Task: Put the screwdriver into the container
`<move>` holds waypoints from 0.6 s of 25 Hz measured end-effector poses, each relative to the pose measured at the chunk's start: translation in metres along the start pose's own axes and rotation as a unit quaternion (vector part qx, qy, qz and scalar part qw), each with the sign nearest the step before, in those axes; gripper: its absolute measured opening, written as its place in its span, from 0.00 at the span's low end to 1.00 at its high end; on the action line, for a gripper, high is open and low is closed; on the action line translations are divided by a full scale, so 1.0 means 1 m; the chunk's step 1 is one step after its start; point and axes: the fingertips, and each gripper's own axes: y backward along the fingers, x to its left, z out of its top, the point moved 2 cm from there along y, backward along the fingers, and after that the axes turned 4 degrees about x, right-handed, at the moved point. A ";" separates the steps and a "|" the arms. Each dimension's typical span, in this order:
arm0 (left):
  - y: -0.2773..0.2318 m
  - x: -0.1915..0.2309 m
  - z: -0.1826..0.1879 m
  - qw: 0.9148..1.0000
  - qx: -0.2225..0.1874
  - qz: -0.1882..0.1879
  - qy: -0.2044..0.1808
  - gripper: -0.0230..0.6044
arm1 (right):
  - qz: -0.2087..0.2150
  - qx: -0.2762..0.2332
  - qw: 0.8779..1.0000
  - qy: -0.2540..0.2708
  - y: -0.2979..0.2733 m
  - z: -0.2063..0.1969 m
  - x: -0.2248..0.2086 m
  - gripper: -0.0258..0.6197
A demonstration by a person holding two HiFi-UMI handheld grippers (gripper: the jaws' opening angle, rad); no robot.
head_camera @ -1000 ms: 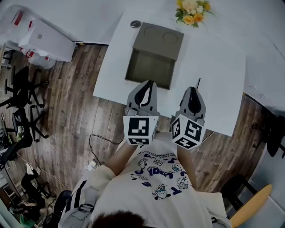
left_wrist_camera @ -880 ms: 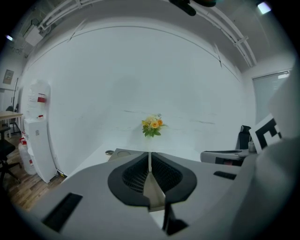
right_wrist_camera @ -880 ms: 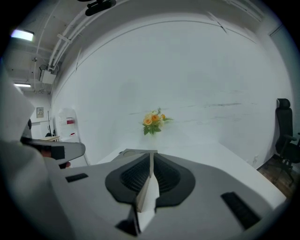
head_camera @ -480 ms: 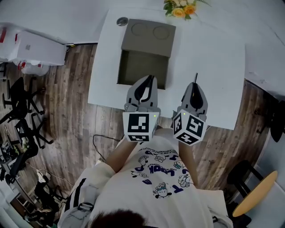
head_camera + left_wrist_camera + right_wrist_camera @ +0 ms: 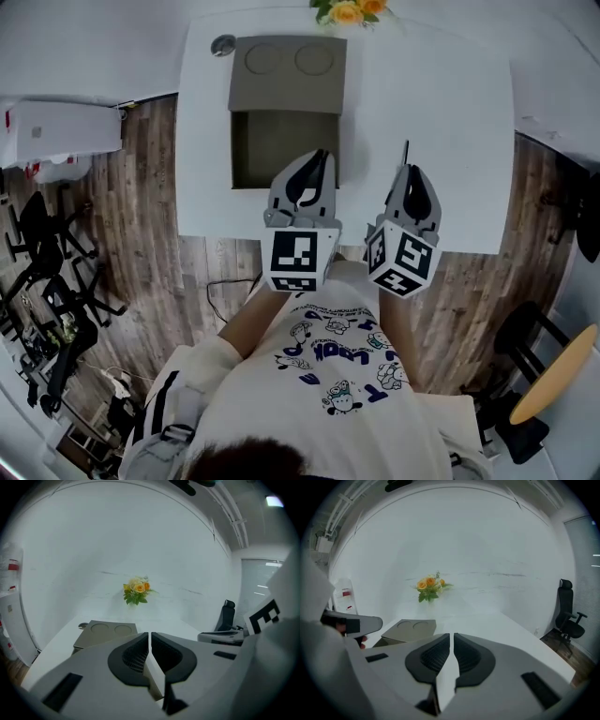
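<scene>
White counter is carrying the container; a thin dark shaft, likely the screwdriver, is being seen just past the right tool. It and the left tool are being held clenched, empty. Right jaws should be parted before lowering astride the shaft.

You hold two grippers, the left gripper and the right gripper. The desk carries one container, whose lid has two round recesses. One bunch of flowers stands at the desk's far edge. One small round thing lies at its far left corner. One thin dark rod shows at the right gripper's tip.
</scene>
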 end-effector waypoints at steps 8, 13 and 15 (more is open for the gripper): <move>-0.018 -0.001 -0.013 0.999 0.029 -0.028 0.000 0.08 | -0.035 0.033 0.999 -0.005 -0.010 -0.019 -0.016 0.11; -0.026 -0.004 -0.024 0.998 0.049 -0.039 -0.001 0.08 | -0.046 0.058 0.997 -0.011 -0.016 -0.035 -0.027 0.11; -0.029 -0.005 -0.029 0.998 0.056 -0.042 -0.002 0.08 | -0.051 0.070 0.996 -0.012 -0.018 -0.043 -0.031 0.11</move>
